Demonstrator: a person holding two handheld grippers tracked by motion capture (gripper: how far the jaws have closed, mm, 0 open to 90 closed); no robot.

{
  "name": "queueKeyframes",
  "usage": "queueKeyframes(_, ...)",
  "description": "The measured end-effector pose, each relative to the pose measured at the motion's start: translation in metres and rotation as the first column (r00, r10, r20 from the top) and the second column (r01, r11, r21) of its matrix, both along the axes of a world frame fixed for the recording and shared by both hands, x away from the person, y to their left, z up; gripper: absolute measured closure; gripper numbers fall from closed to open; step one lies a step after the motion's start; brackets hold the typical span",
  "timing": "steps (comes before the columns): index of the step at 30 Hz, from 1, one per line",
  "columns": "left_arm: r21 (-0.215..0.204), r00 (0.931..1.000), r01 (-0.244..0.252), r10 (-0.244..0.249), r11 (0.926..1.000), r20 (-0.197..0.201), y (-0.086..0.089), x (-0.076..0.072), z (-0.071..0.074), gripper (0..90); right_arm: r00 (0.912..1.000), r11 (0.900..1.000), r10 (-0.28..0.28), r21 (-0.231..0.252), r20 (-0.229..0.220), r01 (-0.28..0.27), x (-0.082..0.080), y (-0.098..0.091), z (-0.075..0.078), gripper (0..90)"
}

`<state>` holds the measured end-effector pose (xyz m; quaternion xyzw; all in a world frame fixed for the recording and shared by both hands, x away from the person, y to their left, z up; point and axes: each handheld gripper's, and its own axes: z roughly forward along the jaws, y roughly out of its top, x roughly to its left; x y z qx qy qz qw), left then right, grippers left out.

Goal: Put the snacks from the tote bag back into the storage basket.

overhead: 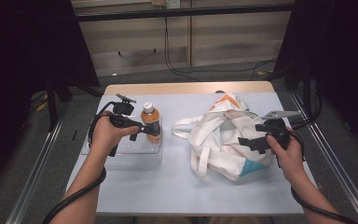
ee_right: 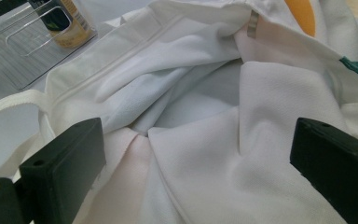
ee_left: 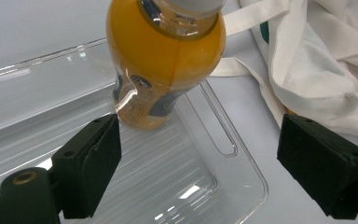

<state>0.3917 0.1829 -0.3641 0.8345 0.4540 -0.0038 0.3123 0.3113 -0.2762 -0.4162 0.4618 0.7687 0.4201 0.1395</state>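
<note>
On the tabletop (overhead: 135, 186): a clear plastic tray (overhead: 121, 148) sits at the left and a white cloth tote bag (overhead: 223, 140) lies slumped at the right, well apart.
Bottle: an orange-drink bottle (overhead: 151, 122) stands upright at the tray's far right corner, cap up, so its body can be taken from the side.
Left gripper: the left gripper (ee_left: 200, 163) is spread wide, level with the bottle's lower half; in the left gripper view the bottle (ee_left: 165, 60) stands just ahead of the jaws, nearer one pad, not yet pinched.
Reason for that pose: the wide gap likely leaves room to slide around the round body before closing.
Right gripper: the right gripper (ee_right: 196, 168) hovers over the bag, jaws apart, holding nothing; the bag's crumpled folds (ee_right: 200, 102) lie between and beyond them.
Reason for that pose: it seems placed to catch a rim or fold and hold the mouth up for the bottle.
Bag mouth: collapsed; I cannot tell where the opening lies.
Handles: the straps (overhead: 200, 161) trail loosely toward the tray.
</note>
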Motion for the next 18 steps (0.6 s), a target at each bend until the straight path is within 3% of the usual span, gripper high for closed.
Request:
queueKeyframes(4, 0.007, 1.0, 0.001, -0.001, 1.0, 0.004, 0.003, -0.004, -0.003, 13.6, 1.0, 1.0, 0.006, 0.0, 0.0, -0.006, 0.002, 0.003, 0.0, 2.7)
queueKeyframes(18, -0.025, 0.9996, -0.02, 0.021, 0.9995, 0.018, 0.015, -0.018, -0.01, 13.3, 0.9994, 0.9994, 0.033, -0.003, -0.009, -0.033, 0.007, 0.013, -0.002, 2.7)
